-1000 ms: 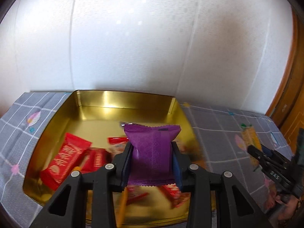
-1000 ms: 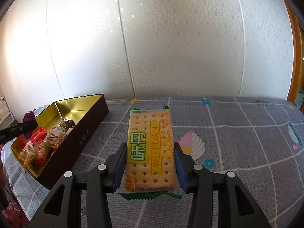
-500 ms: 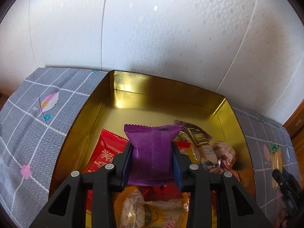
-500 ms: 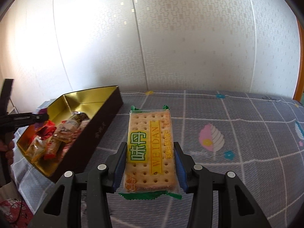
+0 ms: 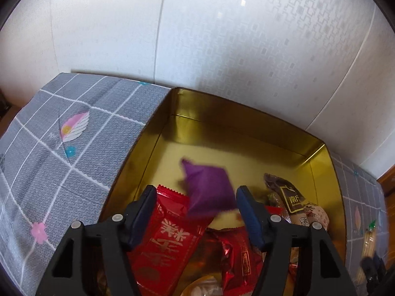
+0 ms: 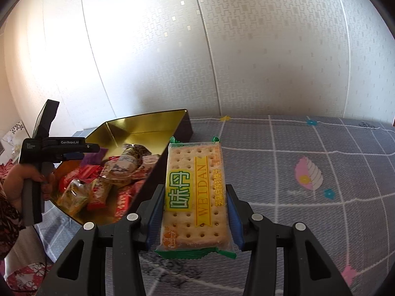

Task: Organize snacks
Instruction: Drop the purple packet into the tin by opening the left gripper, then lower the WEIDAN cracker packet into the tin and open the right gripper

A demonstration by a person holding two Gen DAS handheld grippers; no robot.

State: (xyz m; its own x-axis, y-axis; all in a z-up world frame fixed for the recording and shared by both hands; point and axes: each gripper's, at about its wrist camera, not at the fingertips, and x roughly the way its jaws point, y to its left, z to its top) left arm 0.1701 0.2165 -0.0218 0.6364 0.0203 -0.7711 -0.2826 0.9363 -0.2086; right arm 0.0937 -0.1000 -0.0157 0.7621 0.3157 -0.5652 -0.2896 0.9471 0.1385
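Black jaws of your left gripper [image 5: 196, 198] are opening over the gold tin [image 5: 246, 120], and the blue pads stand clear of the purple packet [image 5: 209, 192], which shows blurred and tilted between them, touching neither pad. Under it lie a red packet [image 5: 165, 234] with white characters and a crinkled red foil wrapper [image 5: 237, 251]. To the right of those, a brown packet [image 5: 286, 194] with a yellow-edged label leans on a pale round snack [image 5: 316, 214] by the tin's right wall. Beyond the purple packet the floor of the tin is bare gold up to its far wall, which stands near the white wall [image 5: 197, 37]. A grey checked cloth [image 5: 61, 148] with a pink feather print spreads to the tin's left.

Your right gripper [image 6: 195, 209] is closed on a cracker packet [image 6: 195, 192], both blue pads pressed against its long sides; the packet lies lengthwise along the fingers, its green crimped end nearest you. It hangs over the grey cloth, just beside the dark outer wall of the tin. Further left, your left hand [image 6: 23, 185] grips the handle of the other gripper, whose fingers reach over the heap of snacks [image 6: 98, 180] in the near end of the tin, with the purple packet just beneath the tips. The far end of the tin holds nothing but gold lining.
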